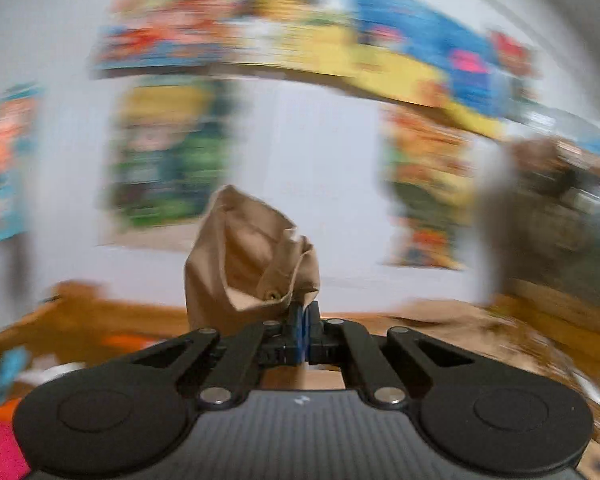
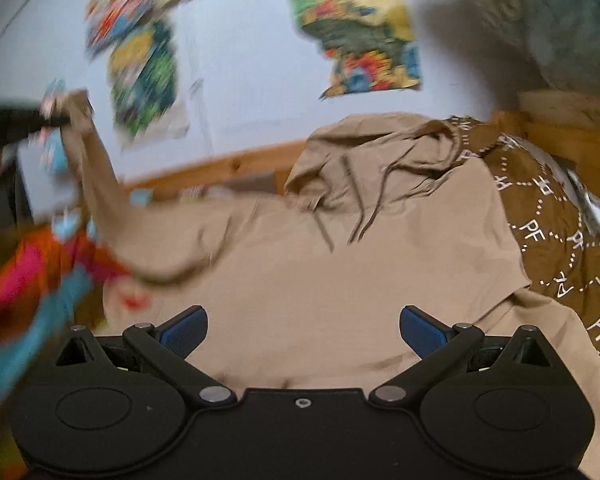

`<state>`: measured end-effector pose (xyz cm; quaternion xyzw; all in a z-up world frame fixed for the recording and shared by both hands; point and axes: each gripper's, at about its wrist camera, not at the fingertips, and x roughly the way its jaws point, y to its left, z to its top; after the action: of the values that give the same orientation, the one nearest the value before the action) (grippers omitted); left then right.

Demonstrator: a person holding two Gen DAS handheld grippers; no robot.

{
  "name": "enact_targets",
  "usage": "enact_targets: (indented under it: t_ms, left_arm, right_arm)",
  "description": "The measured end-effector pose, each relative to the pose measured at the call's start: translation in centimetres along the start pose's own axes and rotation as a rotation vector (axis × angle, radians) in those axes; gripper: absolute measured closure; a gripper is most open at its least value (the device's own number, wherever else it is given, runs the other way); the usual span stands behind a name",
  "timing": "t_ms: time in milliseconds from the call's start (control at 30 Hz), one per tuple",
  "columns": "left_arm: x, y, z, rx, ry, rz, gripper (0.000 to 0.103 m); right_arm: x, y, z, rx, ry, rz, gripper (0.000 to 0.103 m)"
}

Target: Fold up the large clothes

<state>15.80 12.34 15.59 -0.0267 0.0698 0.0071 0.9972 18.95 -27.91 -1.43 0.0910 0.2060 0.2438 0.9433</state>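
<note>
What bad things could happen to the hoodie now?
The left tool pinches only a small bit of the sleeve, held high, so it might slip out. The right tool is open over the hoodie, so nothing pins the body and it could drag. The drawstrings could get folded inside.

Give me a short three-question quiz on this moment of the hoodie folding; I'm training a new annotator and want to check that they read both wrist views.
1. True or false: the left gripper is shut on the sleeve cuff of the tan hoodie.
2. The right gripper is: A) shut on the hood, B) open above the hoodie's body, C) holding a drawstring.
3. Fill in: the hoodie lies on a brown cover printed with the letters ____.

Key: 1 true; 2 B; 3 PF.
</note>
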Motion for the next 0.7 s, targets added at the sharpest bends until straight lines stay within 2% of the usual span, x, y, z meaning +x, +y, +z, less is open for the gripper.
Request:
enact_targets:
  t_ms: [100,200,333,400,533,700]
  left_arm:
    - [2.1,-5.7,-0.9,0.081,0.042,-0.158,0.103]
    - [3.9,-10.9,-3.3,0.089,0.080,-0.265,0.103]
    - [5.7,-17.1,-8.4,0.106,0.144,-0.404,0.103]
    - [6.0,-19.5,-11.1,0.114,0.192,-0.466,0.103]
    - [6.5,-22.5,-15.9,0.164,0.277,-0.537,0.103]
    - [7.0,-23.3,-19.0,0.185,0.350,-0.547,0.103]
  right_arm:
    - [0.2,-3.5,2.9,0.173,-0.066,-0.002,0.002]
    - [-0.1,-6.7,4.3,0.313,-0.111,-0.019,0.002]
    - [-0.6,-10.3,3.3,0.453,-0.110,-0.010,0.002]
    - [-0.6,-12.0,2.2,0.555,-0.091,0.038,0.001]
    - [0.5,-15.4,-0.4,0.806,-0.035,0.193,0.001]
    - [2.5,-16.3,-3.0,0.931,0.068,0.179,0.001]
